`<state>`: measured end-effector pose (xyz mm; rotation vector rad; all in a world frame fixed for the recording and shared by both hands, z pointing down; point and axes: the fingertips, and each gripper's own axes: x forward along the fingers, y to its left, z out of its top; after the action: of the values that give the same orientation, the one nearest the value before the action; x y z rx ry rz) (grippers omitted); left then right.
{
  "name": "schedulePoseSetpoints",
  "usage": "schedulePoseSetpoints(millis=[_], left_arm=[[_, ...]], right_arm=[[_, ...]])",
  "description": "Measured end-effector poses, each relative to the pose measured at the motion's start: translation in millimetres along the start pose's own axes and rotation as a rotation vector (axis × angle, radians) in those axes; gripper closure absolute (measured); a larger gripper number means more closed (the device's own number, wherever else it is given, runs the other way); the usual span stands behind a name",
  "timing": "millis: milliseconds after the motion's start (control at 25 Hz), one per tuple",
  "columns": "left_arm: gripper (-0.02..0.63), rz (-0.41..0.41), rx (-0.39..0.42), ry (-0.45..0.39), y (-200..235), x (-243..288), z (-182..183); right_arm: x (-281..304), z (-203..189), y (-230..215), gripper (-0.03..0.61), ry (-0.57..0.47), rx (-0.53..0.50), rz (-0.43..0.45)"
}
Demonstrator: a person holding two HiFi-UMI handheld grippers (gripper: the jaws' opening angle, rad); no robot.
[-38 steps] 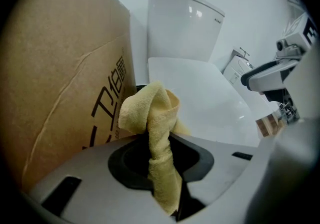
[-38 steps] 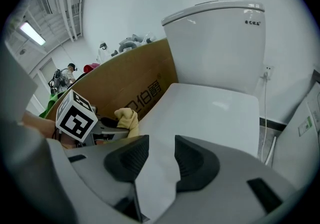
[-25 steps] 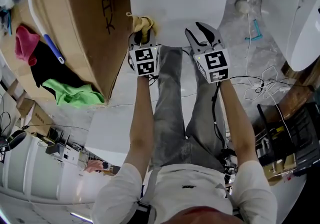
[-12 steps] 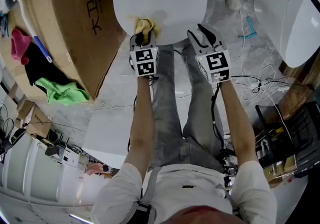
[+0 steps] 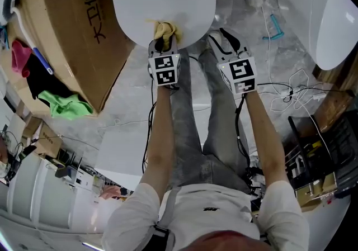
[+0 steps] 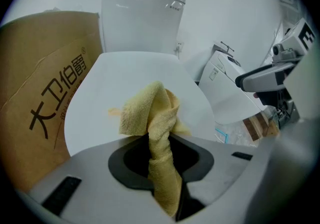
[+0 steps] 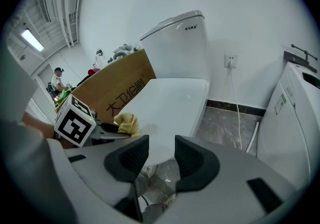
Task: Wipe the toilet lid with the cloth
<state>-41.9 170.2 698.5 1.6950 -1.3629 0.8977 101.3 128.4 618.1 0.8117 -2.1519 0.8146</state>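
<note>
Cloth (image 6: 151,118), bunched yellow terry in left gripper (image 6: 161,150), perhaps touching glossy lid (image 6: 125,76).

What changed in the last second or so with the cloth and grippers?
Both grippers drew back along the toilet lid toward its front edge. The left gripper carried the yellow cloth away from the cardboard box; the right gripper now hangs past the edge, over floor. Unchanged: left jaws shut on the cloth, right jaws apart and empty.
</note>
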Motion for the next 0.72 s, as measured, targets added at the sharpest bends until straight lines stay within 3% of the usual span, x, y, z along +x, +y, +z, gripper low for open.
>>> schedulePoseSetpoints(millis=[480,720], left_arm=[[0.509,-0.094,0.024,0.0,-58,14,11],[0.509,-0.229,0.043,0.05,-94,15,18]], right_arm=[[-35,-9,-20,0.402,-0.017,0.027,-0.057],[-57,-1,-23,0.402,-0.03,0.029,-0.088]])
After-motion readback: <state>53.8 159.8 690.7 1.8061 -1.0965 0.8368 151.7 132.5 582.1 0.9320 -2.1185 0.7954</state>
